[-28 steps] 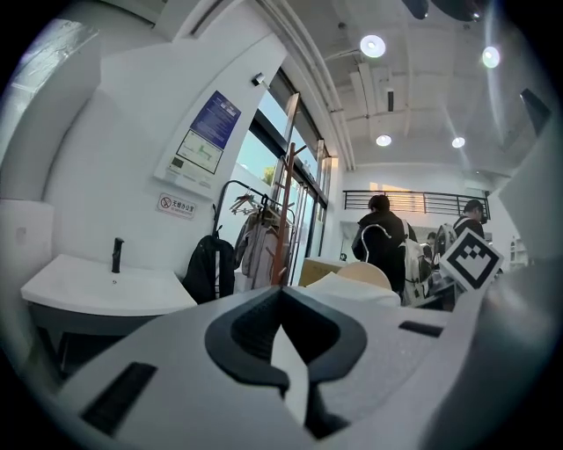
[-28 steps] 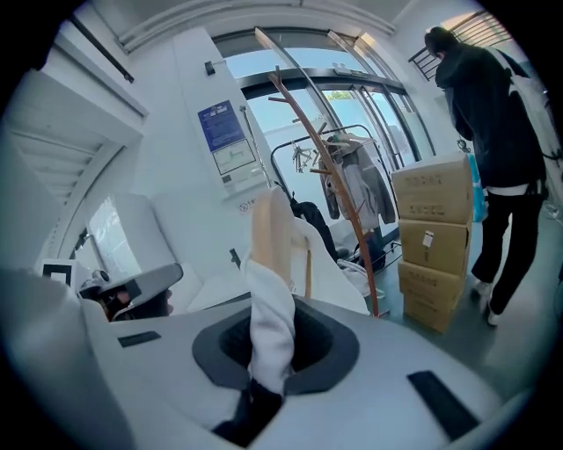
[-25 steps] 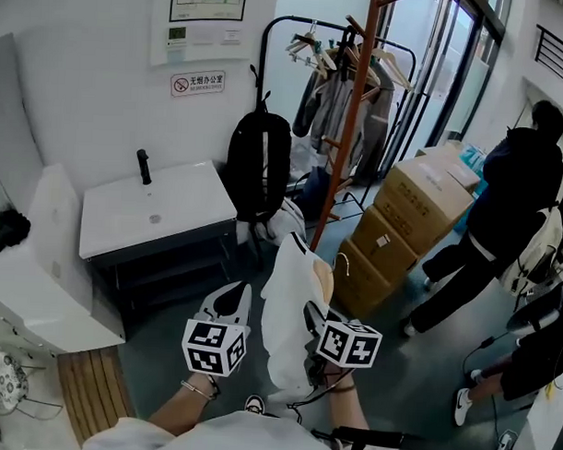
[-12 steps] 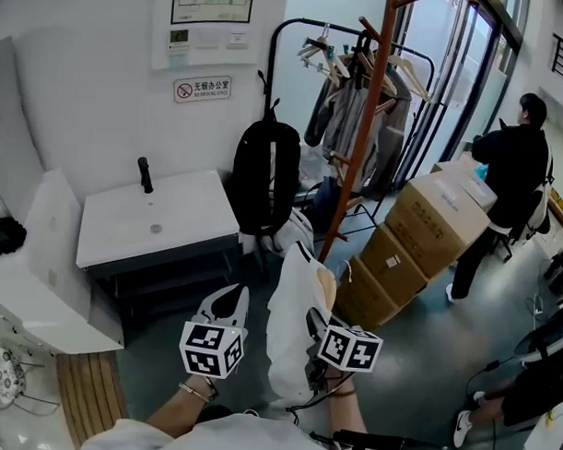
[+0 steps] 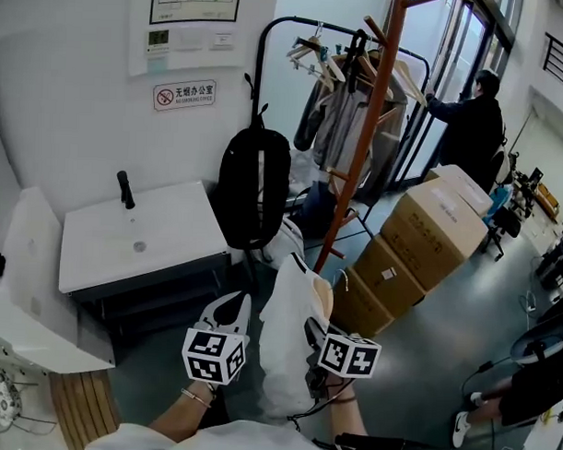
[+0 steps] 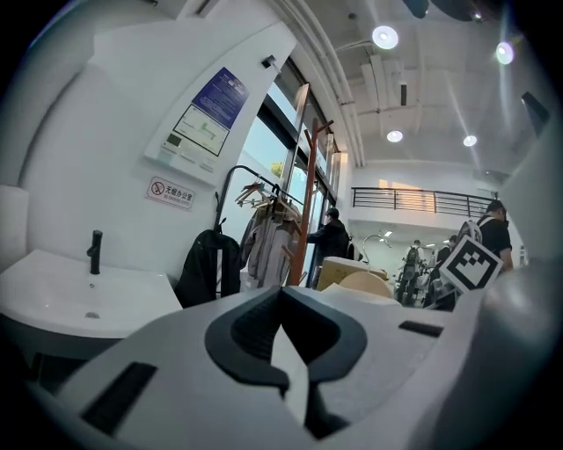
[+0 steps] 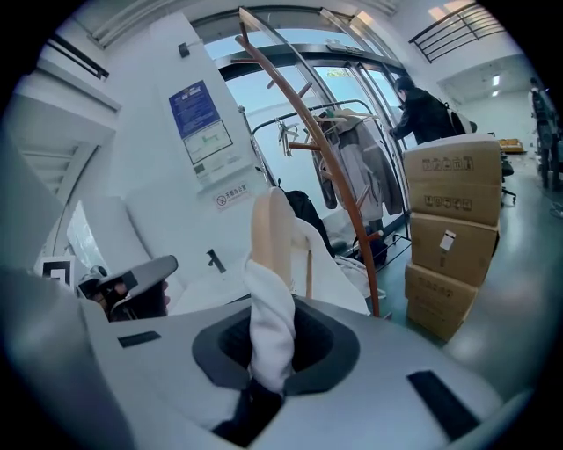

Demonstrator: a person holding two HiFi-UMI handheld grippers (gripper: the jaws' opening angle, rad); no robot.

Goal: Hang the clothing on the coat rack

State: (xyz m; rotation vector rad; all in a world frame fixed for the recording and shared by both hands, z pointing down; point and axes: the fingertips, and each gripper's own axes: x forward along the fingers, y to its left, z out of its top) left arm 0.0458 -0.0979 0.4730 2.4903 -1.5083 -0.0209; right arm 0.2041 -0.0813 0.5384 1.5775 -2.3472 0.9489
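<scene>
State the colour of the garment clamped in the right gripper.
White; the garment shows best in the right gripper view.

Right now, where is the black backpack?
Head view, just left of centre: the black backpack is between the white sink counter and the orange coat rack.

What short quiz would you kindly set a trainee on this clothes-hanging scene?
1. True or false: the white garment already hangs on the brown coat rack.
2. The right gripper is: A open and empty; B shut on the white garment; C shut on a shoe.
3. In the head view, what black thing shows between the white sink and the coat rack?
Key: 1 false; 2 B; 3 a black backpack.
</scene>
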